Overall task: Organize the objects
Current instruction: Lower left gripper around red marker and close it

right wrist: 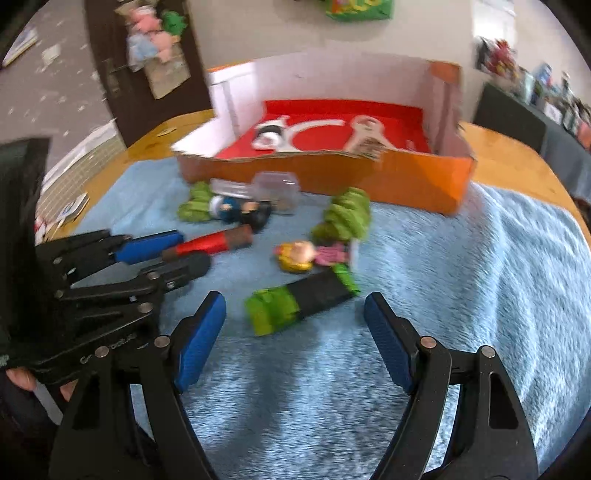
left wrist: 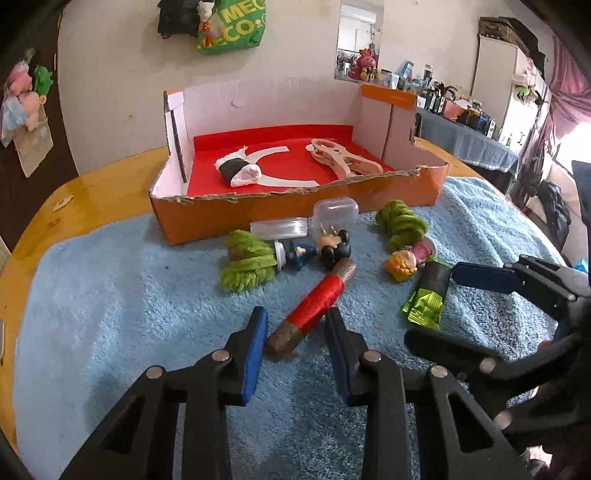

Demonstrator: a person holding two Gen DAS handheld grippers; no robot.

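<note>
Left tool (left wrist: 295, 325) straddles the red-wrapped stick (left wrist: 314, 302), jaws narrow, not gripping; right tool (right wrist: 295, 314) gapes wide before the green packet (right wrist: 295, 302).

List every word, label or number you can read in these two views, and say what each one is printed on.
"MEC" over "ECO": white letters, cut off at the frame edge, on the green bag hanging on the wall.
"C…" and "…bot.AI": only partly legible white lettering on the black body of the left gripper, seen from the right wrist.
Papers pinned to the wall: too small to read.
Bottles on the far counter: labels too blurred.
</note>
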